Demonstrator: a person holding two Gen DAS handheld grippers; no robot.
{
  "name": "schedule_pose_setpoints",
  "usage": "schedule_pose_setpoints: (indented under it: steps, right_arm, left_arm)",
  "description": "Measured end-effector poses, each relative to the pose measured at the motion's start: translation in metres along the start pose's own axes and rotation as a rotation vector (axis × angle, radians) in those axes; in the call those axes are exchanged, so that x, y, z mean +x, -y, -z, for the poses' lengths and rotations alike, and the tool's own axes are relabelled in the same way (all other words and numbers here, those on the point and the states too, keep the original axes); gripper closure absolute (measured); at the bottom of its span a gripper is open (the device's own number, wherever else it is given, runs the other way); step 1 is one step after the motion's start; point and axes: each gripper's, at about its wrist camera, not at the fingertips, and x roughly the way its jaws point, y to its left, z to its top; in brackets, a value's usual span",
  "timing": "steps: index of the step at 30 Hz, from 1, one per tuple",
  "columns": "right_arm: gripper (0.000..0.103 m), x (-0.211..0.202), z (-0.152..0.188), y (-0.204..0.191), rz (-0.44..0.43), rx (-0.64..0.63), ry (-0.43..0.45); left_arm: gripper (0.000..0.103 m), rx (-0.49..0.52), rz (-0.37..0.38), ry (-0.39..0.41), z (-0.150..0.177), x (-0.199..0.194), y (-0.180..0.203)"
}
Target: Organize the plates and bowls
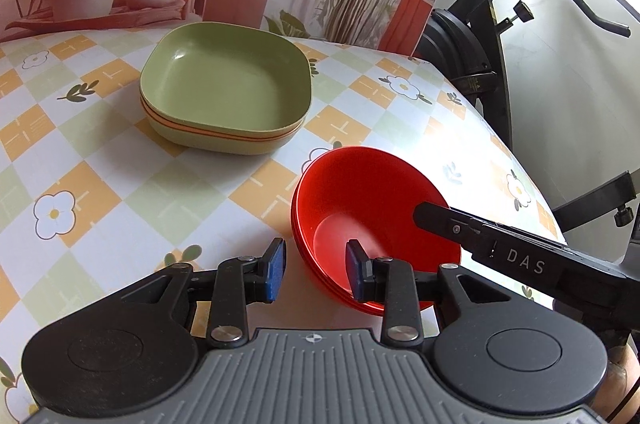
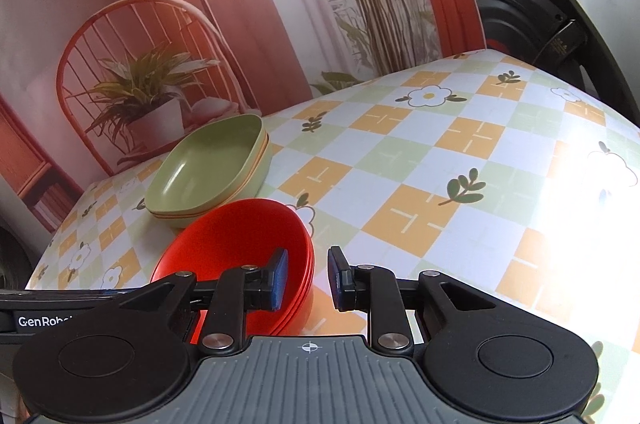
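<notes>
A nested stack of red bowls (image 1: 372, 200) (image 2: 236, 236) stands on the checked tablecloth, near a stack of green square plates (image 1: 224, 88) (image 2: 204, 172). My left gripper (image 1: 315, 270) is open and straddles the near-left rim of the red bowls, one blue pad inside the top bowl and one outside. My right gripper (image 2: 308, 278) is open too and straddles the opposite rim the same way, with a small gap between its pads and the rim. In the left wrist view the right gripper's black body (image 1: 520, 260) reaches in over the bowls.
The table (image 2: 440, 164) wears a flower-patterned cloth, bare to the right of the bowls. A printed backdrop of plants and a chair (image 2: 160, 44) hangs behind it. A black exercise machine (image 1: 480, 36) stands past the table's far right edge.
</notes>
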Motion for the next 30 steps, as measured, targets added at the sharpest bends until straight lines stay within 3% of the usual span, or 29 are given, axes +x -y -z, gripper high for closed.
schedule_pose_setpoints:
  steps: [9,21,30]
  right_arm:
    - [0.092,0.001,0.003,0.004,-0.025,0.029,-0.009]
    - [0.093,-0.003,-0.003,-0.001,-0.026,0.026,0.001]
    - [0.093,-0.005,-0.036,-0.017,-0.052,0.005,0.036]
  left_arm:
    - [0.077,-0.018,0.027,0.003,0.006,0.003,0.001]
    - [0.077,-0.026,0.033,0.011,0.006,-0.002,0.000]
    - [0.077,-0.018,0.042,0.075,-0.015,-0.020,-0.003]
